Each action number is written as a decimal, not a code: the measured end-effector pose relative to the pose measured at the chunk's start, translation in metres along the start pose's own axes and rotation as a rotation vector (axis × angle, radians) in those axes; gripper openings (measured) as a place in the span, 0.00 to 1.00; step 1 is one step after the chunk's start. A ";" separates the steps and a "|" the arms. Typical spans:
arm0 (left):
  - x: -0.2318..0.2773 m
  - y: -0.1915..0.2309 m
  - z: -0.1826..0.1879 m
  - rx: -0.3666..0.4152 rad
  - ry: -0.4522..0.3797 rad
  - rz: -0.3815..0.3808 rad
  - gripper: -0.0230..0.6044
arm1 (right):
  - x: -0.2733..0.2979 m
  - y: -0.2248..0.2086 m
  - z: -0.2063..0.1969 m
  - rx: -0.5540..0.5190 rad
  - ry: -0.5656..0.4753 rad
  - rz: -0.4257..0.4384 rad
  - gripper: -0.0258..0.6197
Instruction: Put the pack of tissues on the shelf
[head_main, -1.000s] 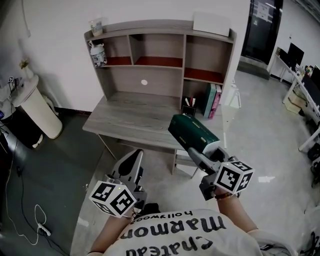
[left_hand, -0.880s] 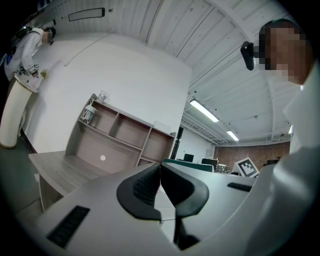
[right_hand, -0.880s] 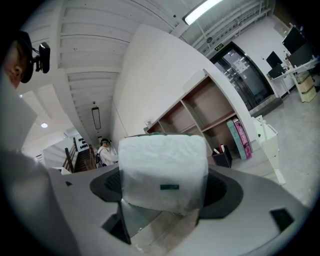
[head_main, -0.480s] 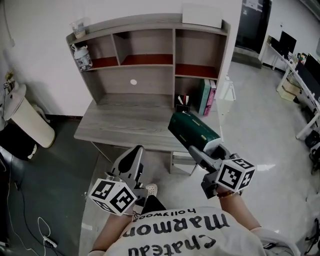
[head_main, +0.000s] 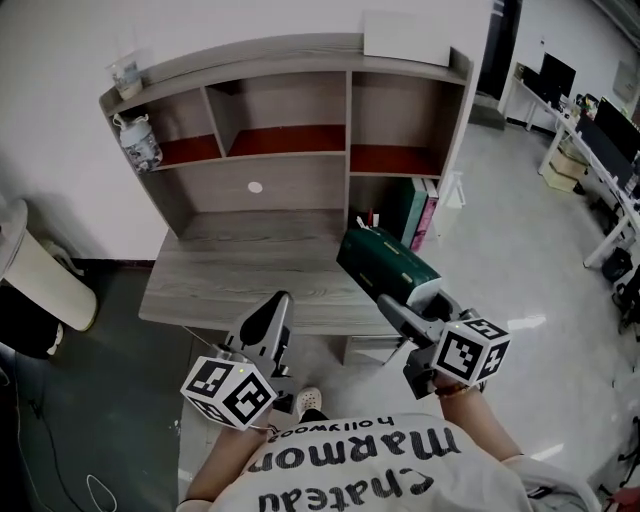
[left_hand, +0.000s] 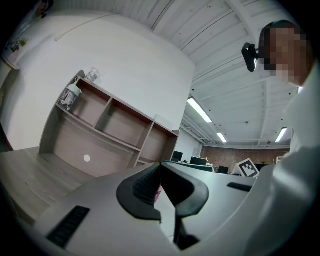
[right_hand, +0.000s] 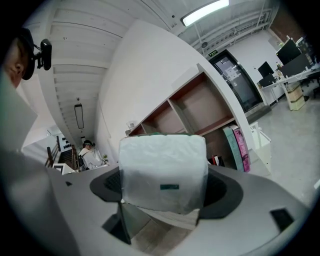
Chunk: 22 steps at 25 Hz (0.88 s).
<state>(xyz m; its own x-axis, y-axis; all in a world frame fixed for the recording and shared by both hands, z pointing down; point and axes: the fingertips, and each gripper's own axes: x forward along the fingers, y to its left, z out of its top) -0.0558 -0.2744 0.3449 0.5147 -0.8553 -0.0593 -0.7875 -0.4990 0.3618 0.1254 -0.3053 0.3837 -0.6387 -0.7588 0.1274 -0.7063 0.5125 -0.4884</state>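
Observation:
My right gripper (head_main: 400, 300) is shut on a dark green pack of tissues (head_main: 385, 263), held in the air over the desk's front right corner. In the right gripper view the pack's pale end (right_hand: 163, 170) fills the space between the two jaws. My left gripper (head_main: 272, 318) hangs lower left, in front of the desk, its jaws closed together with nothing between them (left_hand: 160, 184). The wooden shelf unit (head_main: 300, 130) stands on the desk against the wall, with three upper compartments and red-lined backs.
A grey wooden desk (head_main: 250, 275) carries the shelf unit. Books (head_main: 420, 215) stand in the lower right compartment beside a pen holder (head_main: 362, 222). A bottle (head_main: 138, 145) sits in the upper left compartment, a white box (head_main: 405, 38) on top. A white bin (head_main: 40, 270) stands at left.
The view has come closer to the desk and shifted left, so the shelf unit looks larger and nearer. Both grippers keep their places in the view, the right still holding the pack.

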 end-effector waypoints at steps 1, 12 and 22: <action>0.008 0.009 0.008 0.001 0.005 -0.009 0.07 | 0.011 0.001 0.006 0.002 -0.005 -0.009 0.69; 0.060 0.092 0.056 0.012 0.001 -0.068 0.07 | 0.098 -0.001 0.044 -0.005 -0.083 -0.069 0.69; 0.091 0.162 0.090 0.024 -0.016 -0.099 0.07 | 0.164 -0.001 0.075 -0.034 -0.160 -0.101 0.69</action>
<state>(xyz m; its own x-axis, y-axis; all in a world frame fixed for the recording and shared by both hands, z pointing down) -0.1669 -0.4456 0.3146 0.5853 -0.8036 -0.1084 -0.7411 -0.5843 0.3307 0.0441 -0.4601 0.3405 -0.5094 -0.8599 0.0344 -0.7759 0.4416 -0.4504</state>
